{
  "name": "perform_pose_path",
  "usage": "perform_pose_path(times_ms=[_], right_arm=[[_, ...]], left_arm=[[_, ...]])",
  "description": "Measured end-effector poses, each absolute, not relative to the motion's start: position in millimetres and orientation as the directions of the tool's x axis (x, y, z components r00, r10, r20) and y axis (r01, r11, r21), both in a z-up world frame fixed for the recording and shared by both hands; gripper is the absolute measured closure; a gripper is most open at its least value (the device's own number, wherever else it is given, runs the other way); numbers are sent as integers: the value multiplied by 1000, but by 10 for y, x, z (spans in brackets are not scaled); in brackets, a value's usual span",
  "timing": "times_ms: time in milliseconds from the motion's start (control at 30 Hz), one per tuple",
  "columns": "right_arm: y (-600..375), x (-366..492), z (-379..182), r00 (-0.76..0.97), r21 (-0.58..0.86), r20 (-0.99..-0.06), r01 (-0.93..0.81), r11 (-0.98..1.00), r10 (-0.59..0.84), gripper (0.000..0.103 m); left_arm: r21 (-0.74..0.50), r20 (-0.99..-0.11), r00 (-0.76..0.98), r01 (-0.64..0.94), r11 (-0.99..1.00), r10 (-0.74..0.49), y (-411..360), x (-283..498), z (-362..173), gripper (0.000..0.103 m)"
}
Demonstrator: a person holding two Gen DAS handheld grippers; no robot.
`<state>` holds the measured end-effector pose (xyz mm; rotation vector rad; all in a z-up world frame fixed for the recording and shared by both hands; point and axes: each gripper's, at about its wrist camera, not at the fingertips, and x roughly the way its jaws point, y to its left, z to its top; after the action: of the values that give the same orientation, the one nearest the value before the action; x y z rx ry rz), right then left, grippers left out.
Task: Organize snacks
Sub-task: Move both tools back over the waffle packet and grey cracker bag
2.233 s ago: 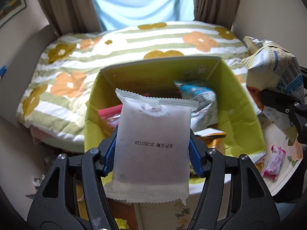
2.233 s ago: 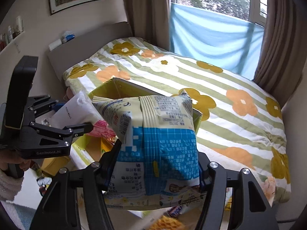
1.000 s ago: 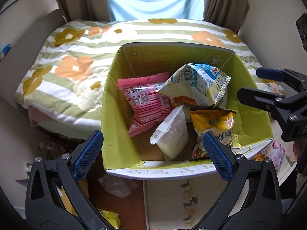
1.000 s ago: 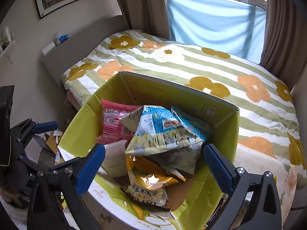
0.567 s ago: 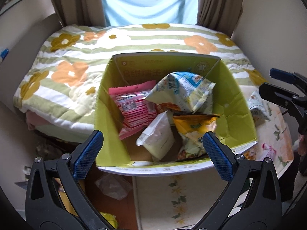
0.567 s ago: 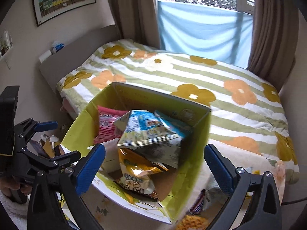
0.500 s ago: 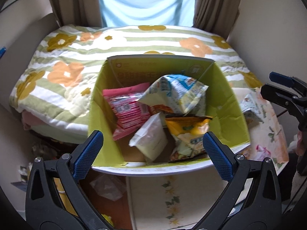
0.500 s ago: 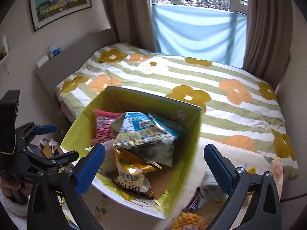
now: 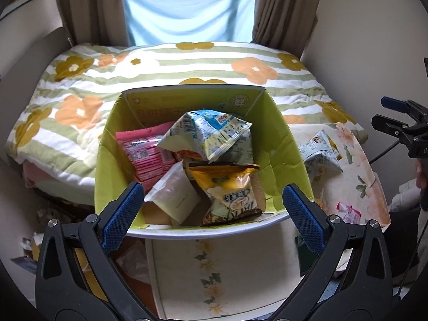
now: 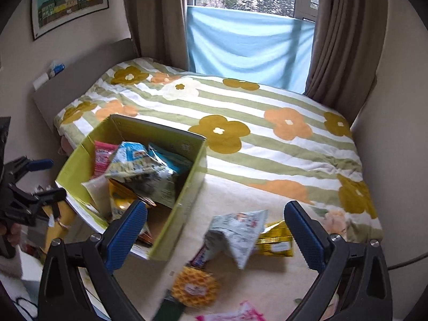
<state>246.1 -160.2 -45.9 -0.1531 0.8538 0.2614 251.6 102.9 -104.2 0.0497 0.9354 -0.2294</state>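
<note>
My left gripper (image 9: 211, 214) is spread wide and holds nothing, hovering just short of the open yellow-green cardboard box (image 9: 283, 144). Inside it, nearest me, a white paper-like pouch (image 9: 175, 196) leans beside a yellow foil snack bag (image 9: 230, 187); behind them sit a pink striped packet (image 9: 144, 152) and a crumpled blue-and-white chip bag (image 9: 211, 133).

My right gripper (image 10: 214, 231) is also spread and empty, over the cream floral tabletop (image 10: 230, 200) to the right of the box. Between its fingers lie a grey-white crumpled snack bag (image 10: 235, 234) touching a small yellow packet (image 10: 275, 242), with a round golden waffle-like snack (image 10: 194, 289) nearer me. Beyond everything is the bed with a green-striped flowered quilt (image 10: 267, 144).
</note>
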Motion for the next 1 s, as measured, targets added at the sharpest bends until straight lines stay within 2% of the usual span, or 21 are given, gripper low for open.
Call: perform_pose_path(times_ms=[467,667,1000], right_arm=[[-2286,2833,-968,483,24,-798,-573,820,361,1],[-2390,2994,-1165,412,58,-799,-671,739,437,1],[-2384,3132,-1439,333,77,-812,-754,652,480,1]], left_arm=[[-29,-859,511,22,999,-36,-18,2064,-1474,0],[-67,-890,452,-10,998,-55,-554,2020,-1833,0],[-62,-933,355,16,998,-64,-1196,2129,-2507,0]])
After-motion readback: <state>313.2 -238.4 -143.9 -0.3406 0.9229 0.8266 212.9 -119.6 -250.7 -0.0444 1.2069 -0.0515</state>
